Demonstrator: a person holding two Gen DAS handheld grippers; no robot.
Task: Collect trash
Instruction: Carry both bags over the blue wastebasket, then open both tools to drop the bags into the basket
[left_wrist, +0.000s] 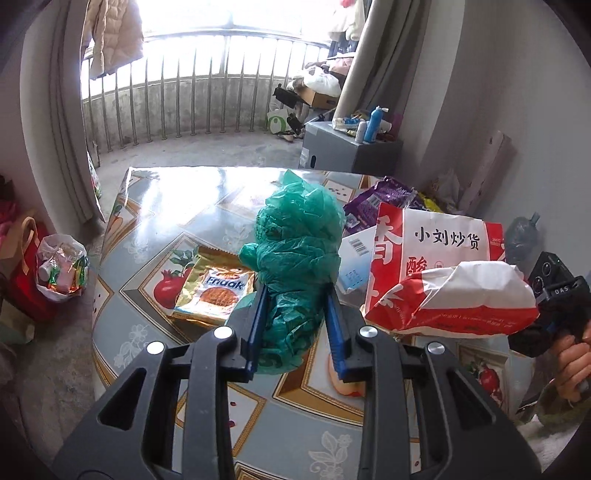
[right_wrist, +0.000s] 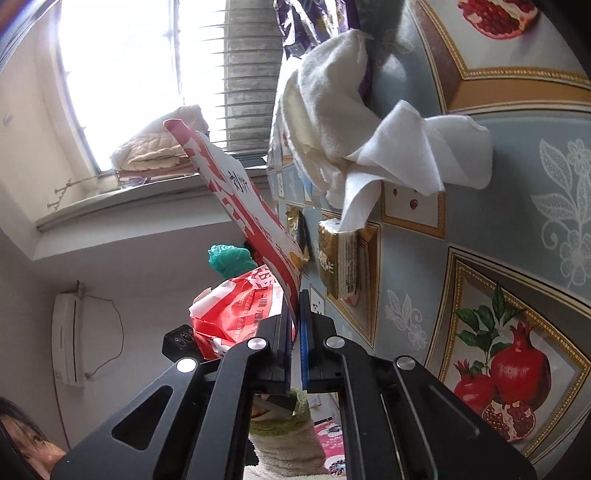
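My left gripper (left_wrist: 295, 295) is shut on a crumpled green plastic bag (left_wrist: 299, 240), lifted above the fruit-patterned table (left_wrist: 177, 206). The bag bulges up past the blue fingers (left_wrist: 258, 325). My right gripper (right_wrist: 295, 299) is shut on the edge of a red and white paper snack bag (right_wrist: 236, 206). In the left wrist view that snack bag (left_wrist: 443, 258) hangs just right of the green bag. A gold biscuit wrapper (left_wrist: 218, 291) lies flat on the table below the green bag. White tissues (right_wrist: 369, 147) and a gold packet (right_wrist: 340, 258) lie on the table ahead of the right gripper.
A purple wrapper (left_wrist: 376, 203) and a white barcode slip (left_wrist: 354, 258) lie behind the snack bag. A clear bag of rubbish (left_wrist: 62, 266) stands on the floor left of the table. A grey box (left_wrist: 347, 151) with bottles stands beyond the table's far edge. A hand (left_wrist: 572, 362) holds the right gripper.
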